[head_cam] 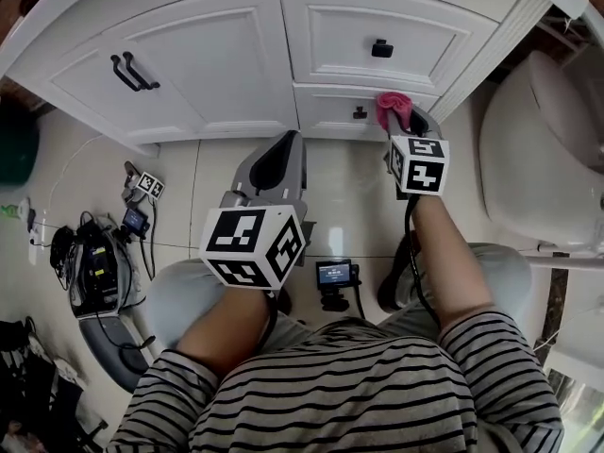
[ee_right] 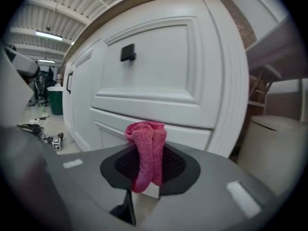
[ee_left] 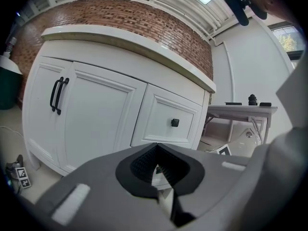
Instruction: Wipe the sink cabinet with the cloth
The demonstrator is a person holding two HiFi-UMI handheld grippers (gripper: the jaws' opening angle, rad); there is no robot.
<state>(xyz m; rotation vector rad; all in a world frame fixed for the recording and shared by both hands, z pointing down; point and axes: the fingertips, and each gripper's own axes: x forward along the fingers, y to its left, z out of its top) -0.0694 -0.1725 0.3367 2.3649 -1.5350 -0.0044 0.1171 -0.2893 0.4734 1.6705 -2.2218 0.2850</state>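
Protruding from the clamped jaws of the right gripper, the pink cloth stands bunched just before the sink cabinet, near its lower drawer knob; contact cannot be confirmed. Left gripper hangs back over the floor, jaws closed on nothing.

The pale tiled surface is carrying the white sink cabinet along its far edge, and a white toilet is standing on it just to the right. A dark green bin is sitting at far left. Near the cabinet's left corner, a small marker-tagged block is lying beside a little screened device, with black cables trailing to a grey and black machine. A small camera with a lit screen is resting between the person's knees.
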